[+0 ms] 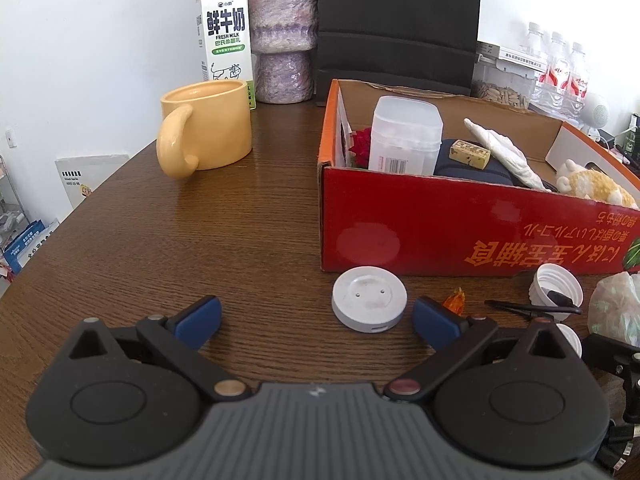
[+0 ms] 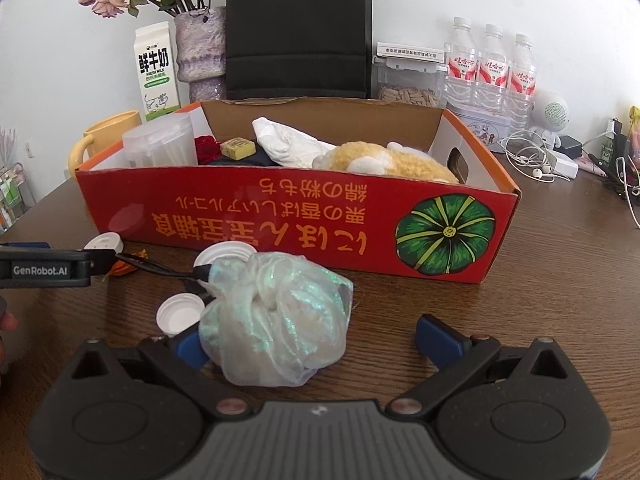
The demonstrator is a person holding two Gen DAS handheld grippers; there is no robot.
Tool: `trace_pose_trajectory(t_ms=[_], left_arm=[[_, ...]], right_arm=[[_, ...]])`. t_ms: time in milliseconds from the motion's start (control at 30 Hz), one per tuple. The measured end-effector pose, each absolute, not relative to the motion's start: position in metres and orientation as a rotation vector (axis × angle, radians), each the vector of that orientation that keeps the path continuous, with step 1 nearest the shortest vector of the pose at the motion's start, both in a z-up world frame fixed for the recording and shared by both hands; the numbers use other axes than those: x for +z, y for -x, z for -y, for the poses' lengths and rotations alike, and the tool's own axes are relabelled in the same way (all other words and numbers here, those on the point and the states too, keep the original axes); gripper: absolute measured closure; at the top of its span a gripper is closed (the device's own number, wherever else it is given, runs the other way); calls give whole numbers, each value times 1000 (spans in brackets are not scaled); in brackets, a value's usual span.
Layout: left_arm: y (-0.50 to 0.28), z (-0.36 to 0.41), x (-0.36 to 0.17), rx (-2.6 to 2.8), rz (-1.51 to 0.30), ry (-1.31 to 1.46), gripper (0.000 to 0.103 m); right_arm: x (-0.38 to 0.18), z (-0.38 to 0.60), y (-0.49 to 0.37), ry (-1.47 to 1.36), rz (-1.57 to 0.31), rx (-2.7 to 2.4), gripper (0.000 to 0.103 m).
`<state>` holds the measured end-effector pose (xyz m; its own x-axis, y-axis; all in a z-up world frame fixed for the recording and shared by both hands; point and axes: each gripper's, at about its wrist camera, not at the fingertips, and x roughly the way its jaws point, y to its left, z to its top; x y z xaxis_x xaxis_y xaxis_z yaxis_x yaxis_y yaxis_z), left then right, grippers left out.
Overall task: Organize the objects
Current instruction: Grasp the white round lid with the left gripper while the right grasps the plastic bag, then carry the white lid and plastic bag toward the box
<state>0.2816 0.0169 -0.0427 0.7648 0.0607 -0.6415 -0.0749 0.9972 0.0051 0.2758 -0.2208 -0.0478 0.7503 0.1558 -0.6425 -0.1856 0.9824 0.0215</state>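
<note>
Red box (image 2: pixel 280 216) holding plush toy (image 2: pixel 384 162), clear tub (image 2: pixel 160 140); both grippers (image 1: pixel 316 320) (image 2: pixel 316 340) wide

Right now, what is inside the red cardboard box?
Inside the red box: a clear plastic container, red flower, yellow block, white cloth, plush toy, all over a dark item. The box floor is hidden.

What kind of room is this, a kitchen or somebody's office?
Probably a home or small office desk, not a kitchen: a black office chair sits behind the wooden table, with earphones and bottled water along the wall.
</note>
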Motion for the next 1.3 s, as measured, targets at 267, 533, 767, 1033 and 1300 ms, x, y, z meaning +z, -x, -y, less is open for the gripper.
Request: trace_pose_trajectory(t_ms=[267, 533, 767, 1033, 1300], left_arm=[[-280, -15, -42, 76, -681, 27, 9], [-268, -5, -38, -31, -636, 17, 63], [-263, -11, -37, -28, -626, 49, 64], [-256, -11, -34, -13, -593, 51, 64], [-240, -12, -29, 4, -549, 68, 64]], right_arm=[[-48, 219, -276, 43, -697, 177, 0], [-48, 219, -274, 40, -692, 178, 2], [-43, 218, -264, 43, -648, 230, 47], [-38, 216, -254, 58, -592, 227, 52], [-33, 215, -245, 66, -547, 230, 52]])
